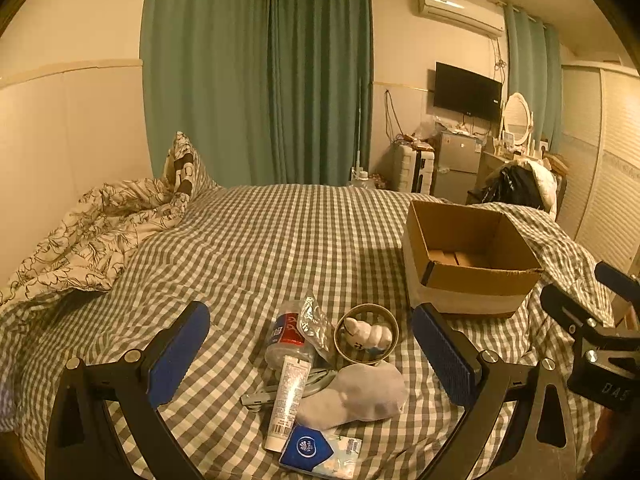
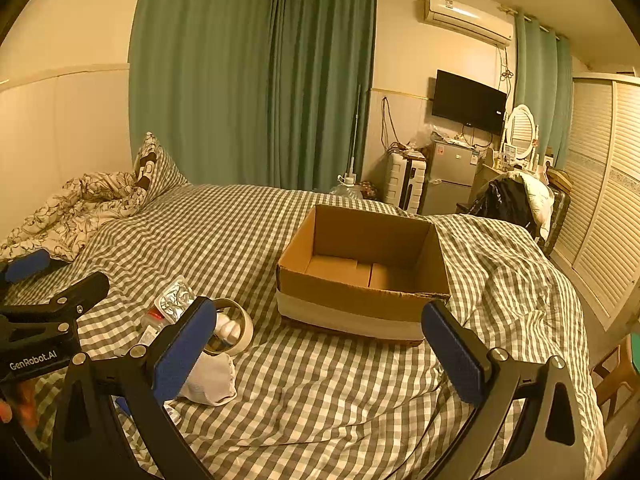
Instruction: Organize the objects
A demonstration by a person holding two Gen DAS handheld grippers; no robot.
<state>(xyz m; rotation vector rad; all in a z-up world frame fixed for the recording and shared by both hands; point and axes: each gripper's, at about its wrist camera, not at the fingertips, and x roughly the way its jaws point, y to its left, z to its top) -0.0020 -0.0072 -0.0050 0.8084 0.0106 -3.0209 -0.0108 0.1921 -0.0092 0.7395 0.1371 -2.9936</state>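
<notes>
Both your left gripper and right gripper gape fully, holding nothing. The clutter sits piled just left of the cardboard box. Grab the sock carelessly and you may drag the toothpaste tube off the bed.

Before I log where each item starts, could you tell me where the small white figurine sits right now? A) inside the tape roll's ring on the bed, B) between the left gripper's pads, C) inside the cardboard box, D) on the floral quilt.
A: the white figurine lies inside the tape roll on the checked bedsheet, left of the cardboard box.
</notes>
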